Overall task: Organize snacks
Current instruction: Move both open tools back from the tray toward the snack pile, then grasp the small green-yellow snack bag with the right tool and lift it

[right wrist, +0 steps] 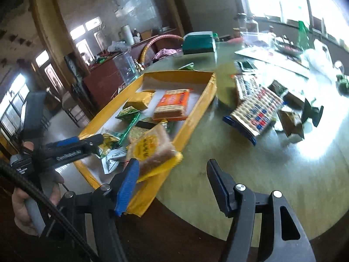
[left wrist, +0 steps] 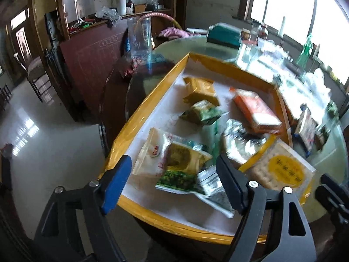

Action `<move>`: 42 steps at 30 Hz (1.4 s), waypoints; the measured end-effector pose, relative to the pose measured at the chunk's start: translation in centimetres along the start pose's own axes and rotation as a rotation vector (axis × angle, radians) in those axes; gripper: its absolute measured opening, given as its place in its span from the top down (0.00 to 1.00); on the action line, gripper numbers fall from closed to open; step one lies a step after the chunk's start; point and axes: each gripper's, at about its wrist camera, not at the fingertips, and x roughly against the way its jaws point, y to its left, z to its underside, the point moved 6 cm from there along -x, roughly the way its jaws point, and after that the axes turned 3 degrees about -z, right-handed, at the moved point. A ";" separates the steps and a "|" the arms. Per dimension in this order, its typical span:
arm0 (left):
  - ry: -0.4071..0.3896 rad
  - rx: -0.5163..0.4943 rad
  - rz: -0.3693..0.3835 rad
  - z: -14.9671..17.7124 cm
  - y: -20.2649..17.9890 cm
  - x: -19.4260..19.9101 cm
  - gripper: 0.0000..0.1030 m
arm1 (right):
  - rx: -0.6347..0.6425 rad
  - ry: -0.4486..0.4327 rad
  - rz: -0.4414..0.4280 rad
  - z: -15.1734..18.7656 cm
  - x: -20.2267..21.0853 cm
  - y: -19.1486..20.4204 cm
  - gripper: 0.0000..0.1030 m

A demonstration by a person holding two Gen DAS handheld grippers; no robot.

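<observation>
Over the near corner of the yellow tray (left wrist: 128, 128) hangs the left gripper (left wrist: 174, 185), jaws spread wide and gripping nothing, though a green-and-yellow snack packet (left wrist: 185, 163) lies in the tray just below the gap. The right gripper (right wrist: 172, 185) is also wide open and empty, poised above bare table (right wrist: 218, 152) beside the tray's right wall. A cracker pack with a yellow round label (right wrist: 150, 150) rests tilted across that wall's near corner, not fully inside. By my reading, a drop-off is just done and the next pickup is due — likely the blue-edged cracker pack (right wrist: 255, 113) or the small packets near it, all well apart from the tray. 1 caution: the tilted pack could slide off. Open tabletop between tray and loose snacks gives easy room.
</observation>
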 end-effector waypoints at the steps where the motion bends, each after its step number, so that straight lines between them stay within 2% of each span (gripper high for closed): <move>1: -0.021 0.010 0.009 -0.2 -0.2 0.5 0.22 | -0.016 -0.004 -0.003 0.0 0.2 -0.4 0.38; 4: -0.076 -0.007 0.005 -0.6 -1.1 1.6 0.18 | -0.056 -0.018 -0.002 0.1 0.7 -1.7 0.38; 7: -0.110 -0.030 -0.002 -0.9 -2.4 2.4 0.17 | -0.080 -0.030 0.005 0.3 1.4 -3.0 0.37; 9: -0.115 -0.028 0.026 -1.0 -3.2 2.9 0.17 | -0.101 -0.043 0.015 0.4 2.0 -3.9 0.32; 12: -0.110 -0.044 0.127 -1.2 -5.3 3.8 0.15 | -0.145 -0.069 0.028 0.5 3.0 -5.7 0.26; 15: -0.100 -0.065 0.249 -1.4 -7.8 4.8 0.14 | -0.187 -0.080 0.037 0.5 3.8 -7.3 0.25; 19: -0.083 -0.109 0.321 -1.3 -11.1 5.3 0.14 | -0.215 -0.092 0.067 0.7 4.7 -9.0 0.25; 28: -0.046 -0.193 0.369 0.0 -17.1 5.0 0.14 | -0.265 -0.101 0.095 0.9 6.0 -12.4 0.25; 33: -0.047 -0.221 0.369 0.7 -18.3 4.9 0.14 | -0.266 -0.088 0.130 0.8 6.1 -13.5 0.25; 42: -0.037 -0.221 0.370 0.9 -18.5 4.5 0.14 | -0.270 -0.051 0.140 0.3 4.7 -14.8 0.25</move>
